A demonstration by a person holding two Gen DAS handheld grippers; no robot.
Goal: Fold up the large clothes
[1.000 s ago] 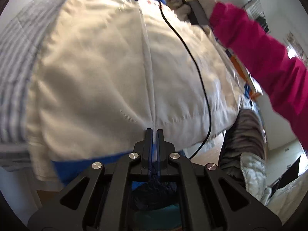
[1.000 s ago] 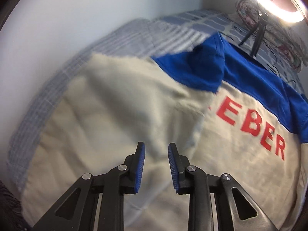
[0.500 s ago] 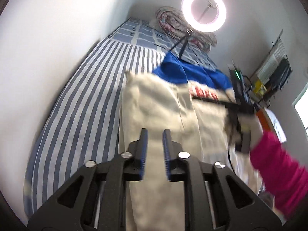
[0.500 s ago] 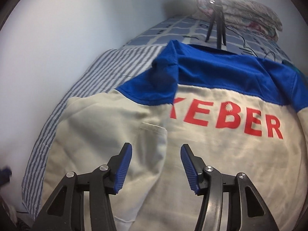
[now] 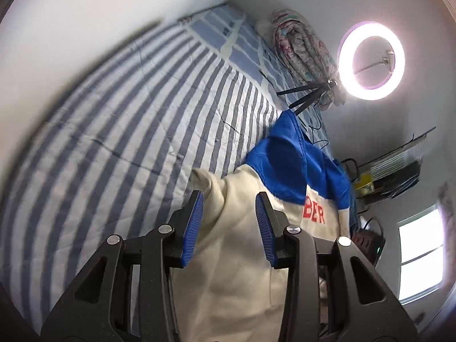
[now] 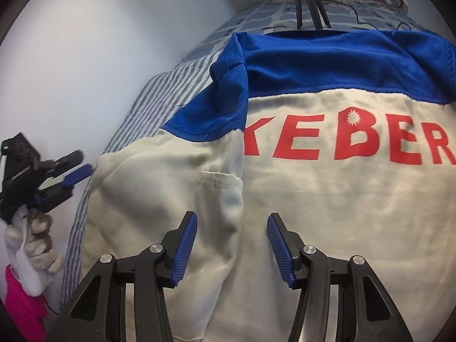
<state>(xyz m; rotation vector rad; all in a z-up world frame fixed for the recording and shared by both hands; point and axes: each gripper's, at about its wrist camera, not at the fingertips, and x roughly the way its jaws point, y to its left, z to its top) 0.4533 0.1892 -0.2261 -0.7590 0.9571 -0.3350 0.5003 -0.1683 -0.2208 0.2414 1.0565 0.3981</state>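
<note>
Jacket (image 6: 299,205), cream with blue yoke, lies back-up on striped bed (image 5: 119,131), left sleeve folded in. Risk: folded sleeve slips open if hem is dragged. Left hand-held gripper (image 5: 229,228) has just been opening, empty; right hand-held gripper (image 6: 230,248) open, closing slightly, empty.

Right tongs (image 6: 231,245), just closing slightly, gape seemingly above the jacket (image 6: 327,199).
</note>
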